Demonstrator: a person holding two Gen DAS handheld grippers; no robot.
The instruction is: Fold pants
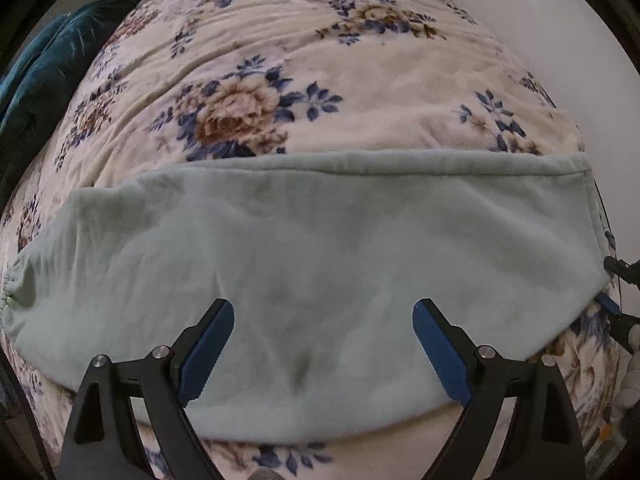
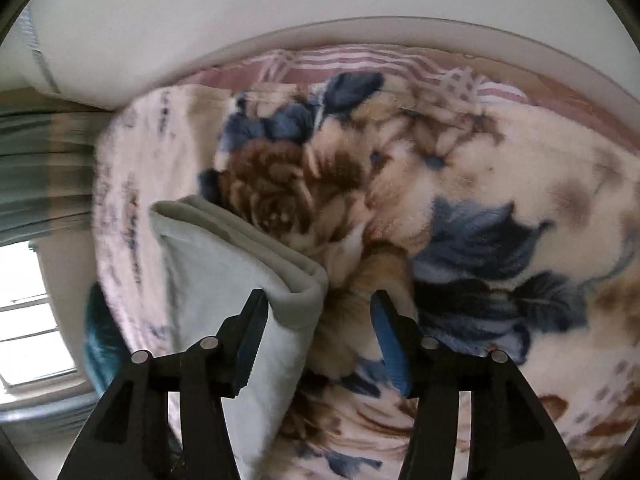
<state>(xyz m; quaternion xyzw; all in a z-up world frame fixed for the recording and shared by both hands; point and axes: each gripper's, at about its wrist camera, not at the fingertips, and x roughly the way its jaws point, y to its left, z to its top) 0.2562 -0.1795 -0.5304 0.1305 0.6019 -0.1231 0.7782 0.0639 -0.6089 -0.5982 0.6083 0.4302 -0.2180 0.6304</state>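
Observation:
Pale green pants [image 1: 304,248] lie folded in a long band across a floral blanket [image 1: 280,60]. My left gripper [image 1: 323,306] hovers over the near half of the band, jaws wide open with nothing between them. At the band's right end, my right gripper [image 1: 610,286] shows at the picture's edge. In the right wrist view, the stacked folded end of the pants [image 2: 224,264] lies between the jaws of the right gripper [image 2: 319,296]. Its left pad lies against the cloth. The right pad stands apart from it, over the blanket [image 2: 480,184].
A teal cushion [image 1: 48,72] sits at the bed's far left. A pale wall [image 1: 580,60] runs along the right side. In the right wrist view, a striped sheet [image 2: 360,64] lines the blanket's far edge, with a window [image 2: 28,320] and a curtain [image 2: 40,168] at left.

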